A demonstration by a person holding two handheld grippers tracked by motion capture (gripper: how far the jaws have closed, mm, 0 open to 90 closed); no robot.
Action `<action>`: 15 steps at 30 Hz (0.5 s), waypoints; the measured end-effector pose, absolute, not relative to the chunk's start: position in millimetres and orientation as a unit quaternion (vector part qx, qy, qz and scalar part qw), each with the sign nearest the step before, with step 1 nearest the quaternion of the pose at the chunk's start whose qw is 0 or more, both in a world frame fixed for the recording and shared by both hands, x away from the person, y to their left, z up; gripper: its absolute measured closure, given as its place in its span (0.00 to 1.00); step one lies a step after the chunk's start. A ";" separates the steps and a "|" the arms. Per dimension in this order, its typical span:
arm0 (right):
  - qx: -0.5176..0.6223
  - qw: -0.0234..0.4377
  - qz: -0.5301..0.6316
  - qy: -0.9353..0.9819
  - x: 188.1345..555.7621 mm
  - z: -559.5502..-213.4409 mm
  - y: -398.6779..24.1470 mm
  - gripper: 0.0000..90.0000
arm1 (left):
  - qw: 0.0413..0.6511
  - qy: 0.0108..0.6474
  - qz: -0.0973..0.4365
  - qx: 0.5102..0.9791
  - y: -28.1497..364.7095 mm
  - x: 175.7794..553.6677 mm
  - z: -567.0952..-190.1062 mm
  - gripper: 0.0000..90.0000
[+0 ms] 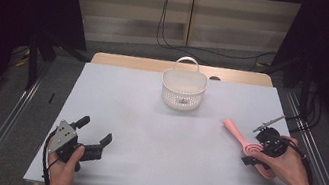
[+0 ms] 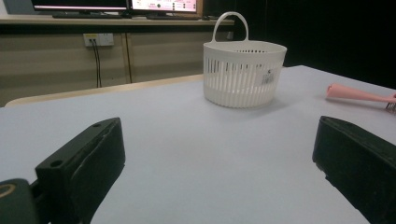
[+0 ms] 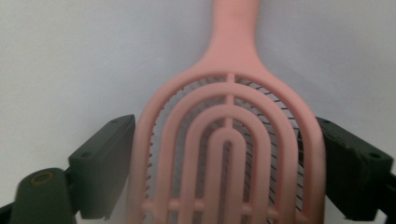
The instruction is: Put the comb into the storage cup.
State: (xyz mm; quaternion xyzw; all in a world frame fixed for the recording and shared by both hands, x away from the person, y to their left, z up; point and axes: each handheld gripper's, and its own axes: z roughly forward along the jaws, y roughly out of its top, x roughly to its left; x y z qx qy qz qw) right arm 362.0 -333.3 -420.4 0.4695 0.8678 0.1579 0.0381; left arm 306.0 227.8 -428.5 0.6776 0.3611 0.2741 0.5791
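My right tool [image 1: 264, 149] straddles the head of the pink brush [image 3: 227, 154], which lies flat on the bench [image 1: 147, 120] near its right edge, handle pointing toward the white basket [image 1: 183, 89] at the far middle. In the right gripper view both jaws sit against the sides of the head; they look to be touching it, so I take this as a grip just closing on the brush, though how firmly I cannot tell. The brush looks like light, hollow, ribbed plastic, stiff enough to lift by the head but smooth and rounded at the rim, so it could slip or pivot under the long handle. I judge the widest part of the head the best hold. My left tool [image 1: 94, 139] rests on the bench with jaws wide apart and nothing between them.
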 end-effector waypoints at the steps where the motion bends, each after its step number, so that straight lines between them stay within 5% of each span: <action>1: 0.464 0.046 0.160 0.870 361.0 -419.8 -333.3 0.19 | 0.580 0.361 0.274 0.677 227.4 305.8 -428.4 0.03; 15: 0.465 0.042 0.152 0.871 363.5 -422.1 -333.7 0.19 | 0.575 0.363 0.282 0.676 228.2 305.6 -428.3 0.03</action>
